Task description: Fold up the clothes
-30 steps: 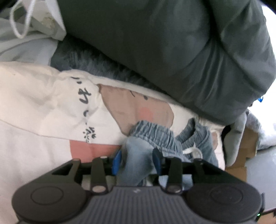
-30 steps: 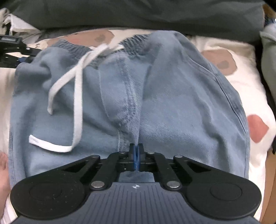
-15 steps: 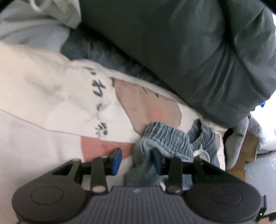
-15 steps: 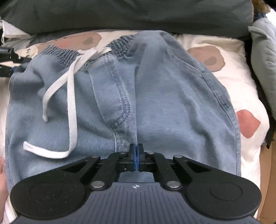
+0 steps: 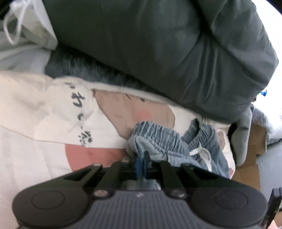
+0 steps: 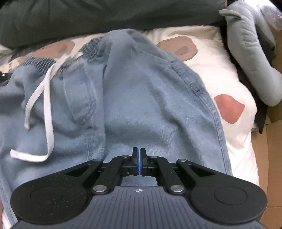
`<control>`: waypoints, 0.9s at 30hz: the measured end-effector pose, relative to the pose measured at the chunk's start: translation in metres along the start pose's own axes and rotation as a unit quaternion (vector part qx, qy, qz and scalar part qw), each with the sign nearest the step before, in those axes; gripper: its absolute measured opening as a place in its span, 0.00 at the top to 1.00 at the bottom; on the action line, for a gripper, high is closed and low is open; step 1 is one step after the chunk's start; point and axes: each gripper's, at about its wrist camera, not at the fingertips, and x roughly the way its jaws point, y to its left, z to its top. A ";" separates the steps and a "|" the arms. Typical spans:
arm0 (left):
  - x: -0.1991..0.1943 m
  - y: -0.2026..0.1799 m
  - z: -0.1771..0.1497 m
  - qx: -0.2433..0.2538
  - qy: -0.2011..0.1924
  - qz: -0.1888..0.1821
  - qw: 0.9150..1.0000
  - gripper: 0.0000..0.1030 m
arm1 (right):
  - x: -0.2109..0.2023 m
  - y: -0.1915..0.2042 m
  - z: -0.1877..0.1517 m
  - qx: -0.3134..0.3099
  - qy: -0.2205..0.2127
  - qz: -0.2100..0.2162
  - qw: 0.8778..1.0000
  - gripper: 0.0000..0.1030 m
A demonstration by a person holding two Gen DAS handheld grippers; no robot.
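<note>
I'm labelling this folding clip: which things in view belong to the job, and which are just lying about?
In the job:
- denim shorts, white drawstring
- left claw, just closed on the waistband corner
- right claw, shut on the denim

Lying about:
- dark grey duvet
- printed sheet
- grey plush
- cardboard

The jeans [image 6: 141, 98] lie on the printed sheet [image 6: 220, 74], apparently before the duvet [image 6: 88, 15].

I couldn't read the dark lettering [image 5: 79, 112] on the white sheet [image 5: 26, 98]; it was blurred. The jeans [image 6: 141, 98] ran off the right wrist picture's left edge, and both legs were hidden below the right gripper [image 6: 139, 155]. The left gripper [image 5: 141, 161] covered the denim fold it pinched. The drawstring [image 6: 45, 98] was smeared.
</note>
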 end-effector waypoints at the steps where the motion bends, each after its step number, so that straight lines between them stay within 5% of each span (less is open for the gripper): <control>1: -0.005 -0.003 0.000 0.010 -0.003 0.007 1.000 0.96 | -0.001 -0.001 0.003 0.001 -0.007 0.004 1.000 1.00; 10: -0.042 -0.011 0.001 0.036 -0.024 0.065 0.997 0.96 | -0.011 -0.007 0.025 0.008 -0.058 0.012 0.998 0.94; 15: -0.038 -0.001 -0.009 0.027 0.004 0.086 0.996 0.97 | -0.011 -0.012 0.037 0.011 -0.077 0.013 0.997 0.91; 17: -0.031 0.005 -0.014 0.024 0.025 0.088 0.996 0.97 | -0.009 -0.015 0.048 0.013 -0.087 0.018 0.996 0.70; 27: -0.047 0.015 -0.003 0.012 0.011 0.064 0.998 0.81 | 0.008 -0.008 0.126 -0.020 -0.139 0.031 0.990 0.53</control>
